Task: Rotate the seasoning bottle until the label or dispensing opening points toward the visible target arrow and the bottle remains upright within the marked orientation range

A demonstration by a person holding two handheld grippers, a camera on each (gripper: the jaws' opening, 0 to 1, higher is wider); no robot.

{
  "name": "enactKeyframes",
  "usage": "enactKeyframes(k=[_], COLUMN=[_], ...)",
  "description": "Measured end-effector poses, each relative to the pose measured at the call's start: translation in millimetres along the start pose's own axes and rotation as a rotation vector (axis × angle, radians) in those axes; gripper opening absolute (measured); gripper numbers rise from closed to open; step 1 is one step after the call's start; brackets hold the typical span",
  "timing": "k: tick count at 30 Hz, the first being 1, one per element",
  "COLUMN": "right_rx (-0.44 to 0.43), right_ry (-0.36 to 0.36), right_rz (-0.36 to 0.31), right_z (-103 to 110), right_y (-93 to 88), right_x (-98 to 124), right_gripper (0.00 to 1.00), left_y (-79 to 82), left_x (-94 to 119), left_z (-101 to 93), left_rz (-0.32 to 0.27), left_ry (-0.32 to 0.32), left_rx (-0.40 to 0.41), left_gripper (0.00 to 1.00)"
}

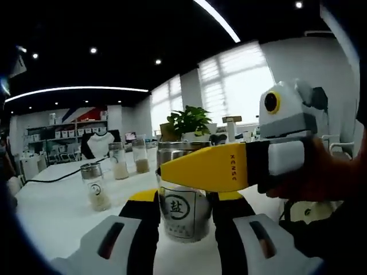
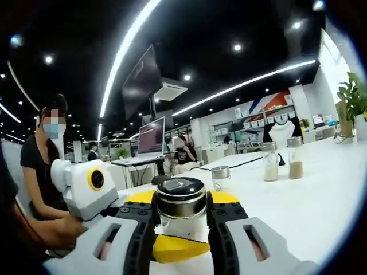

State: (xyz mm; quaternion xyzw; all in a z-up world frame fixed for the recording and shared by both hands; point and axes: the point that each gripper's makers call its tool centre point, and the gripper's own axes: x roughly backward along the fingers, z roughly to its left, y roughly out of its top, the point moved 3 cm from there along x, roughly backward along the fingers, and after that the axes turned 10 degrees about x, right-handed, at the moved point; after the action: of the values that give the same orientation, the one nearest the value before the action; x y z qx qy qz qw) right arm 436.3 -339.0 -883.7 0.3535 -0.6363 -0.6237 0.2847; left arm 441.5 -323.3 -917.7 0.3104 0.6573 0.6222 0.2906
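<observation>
The seasoning bottle (image 1: pixel 182 213) stands upright on the white table (image 1: pixel 51 212); it is a clear jar with a steel lid and a black salt character facing my left camera. My left gripper (image 1: pixel 183 199) has its jaws pressed against both sides of the bottle's body. My right gripper (image 1: pixel 209 167) comes in from the right with a yellow jaw lying across the lid. In the right gripper view my right gripper (image 2: pixel 180 201) is shut on the bottle's steel lid (image 2: pixel 180 196), and the left gripper's yellow jaw (image 2: pixel 172 250) shows below it.
Three more glass jars with beige contents (image 1: pixel 94 187) (image 1: pixel 118 162) (image 1: pixel 140 156) stand behind on the left, next to a black cable (image 1: pixel 60 175). A potted plant (image 1: pixel 189 121) is at the back. A seated person (image 2: pixel 40 166) and a monitor (image 2: pixel 152 136) are off the table's far side.
</observation>
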Motion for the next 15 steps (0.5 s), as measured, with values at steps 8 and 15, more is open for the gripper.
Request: enactKeyframes(k=[8,15], right_rx=[-0.079,-0.010], right_ry=[0.207,0.270], right_rz=[-0.017,-0.017], right_z=[8,17], right_y=[4.3,5.9], right_x=[11,15], right_gripper=[0.31,0.32], left_y=[3.2,3.0], left_x=[11,11], left_z=[-16.6,-22.8], left_rz=[0.021,0.071], left_ry=[-0.203,-0.188], left_rx=[0.058,0.039], left_gripper=[0.37,0.37])
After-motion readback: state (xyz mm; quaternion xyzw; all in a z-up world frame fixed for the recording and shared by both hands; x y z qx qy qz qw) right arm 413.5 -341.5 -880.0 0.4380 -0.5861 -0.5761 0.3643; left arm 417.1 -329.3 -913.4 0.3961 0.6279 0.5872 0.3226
